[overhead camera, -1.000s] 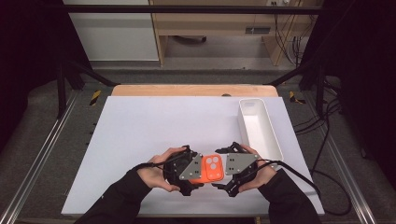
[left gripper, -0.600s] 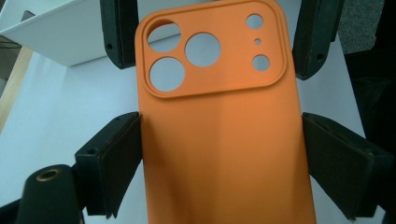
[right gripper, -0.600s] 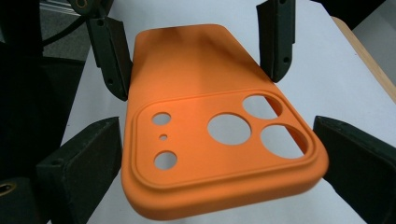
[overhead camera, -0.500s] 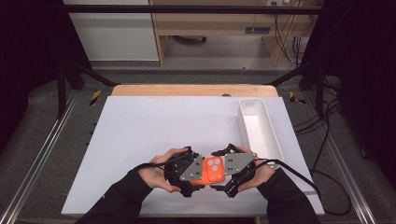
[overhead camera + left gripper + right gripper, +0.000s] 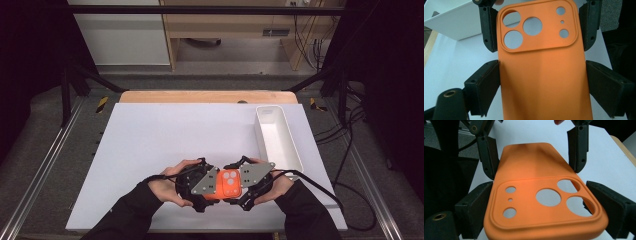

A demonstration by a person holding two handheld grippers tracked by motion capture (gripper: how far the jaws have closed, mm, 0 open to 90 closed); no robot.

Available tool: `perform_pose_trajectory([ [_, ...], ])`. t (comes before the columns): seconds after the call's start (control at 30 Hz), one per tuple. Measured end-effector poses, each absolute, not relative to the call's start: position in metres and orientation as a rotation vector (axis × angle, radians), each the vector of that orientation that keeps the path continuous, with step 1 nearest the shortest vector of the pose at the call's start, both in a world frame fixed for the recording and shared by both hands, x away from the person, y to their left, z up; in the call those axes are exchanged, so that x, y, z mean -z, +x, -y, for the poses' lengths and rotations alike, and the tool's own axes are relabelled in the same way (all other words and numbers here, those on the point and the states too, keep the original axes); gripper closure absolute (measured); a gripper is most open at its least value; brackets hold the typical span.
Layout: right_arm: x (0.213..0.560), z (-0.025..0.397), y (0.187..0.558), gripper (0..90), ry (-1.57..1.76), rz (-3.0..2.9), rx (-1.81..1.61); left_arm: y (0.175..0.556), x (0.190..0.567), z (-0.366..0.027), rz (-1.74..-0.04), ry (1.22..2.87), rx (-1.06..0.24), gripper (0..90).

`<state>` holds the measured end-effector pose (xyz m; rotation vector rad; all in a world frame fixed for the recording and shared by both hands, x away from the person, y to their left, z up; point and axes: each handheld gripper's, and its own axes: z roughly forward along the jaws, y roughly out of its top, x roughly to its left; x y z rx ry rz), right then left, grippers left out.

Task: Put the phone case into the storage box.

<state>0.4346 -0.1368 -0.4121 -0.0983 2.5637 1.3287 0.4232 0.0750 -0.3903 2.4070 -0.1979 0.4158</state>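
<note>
A: Where is the orange phone case (image 5: 230, 183)?

B: At six o'clock, above the white bench (image 5: 165, 145). Left tool (image 5: 212, 186) and right tool (image 5: 239, 187) each clamp one end, probably steadying it between both hands.

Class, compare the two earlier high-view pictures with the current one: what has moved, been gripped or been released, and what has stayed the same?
Hardly anything has visibly changed. The left gripper and the right gripper still hold the orange phone case between them near the table's front edge, at most nudged slightly. Nothing was newly taken hold of or let go. The white tray stays at the right of the white table.
</note>
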Motion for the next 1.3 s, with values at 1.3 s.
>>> perform_pose_trajectory([
  [1.3, 0.4101, 0.1373, 0.4350, 16.5, -0.103, -2.625, -1.390, 0.4242, 0.3931, -0.0782, 0.206, 2.411, -0.344, 14.3],
])
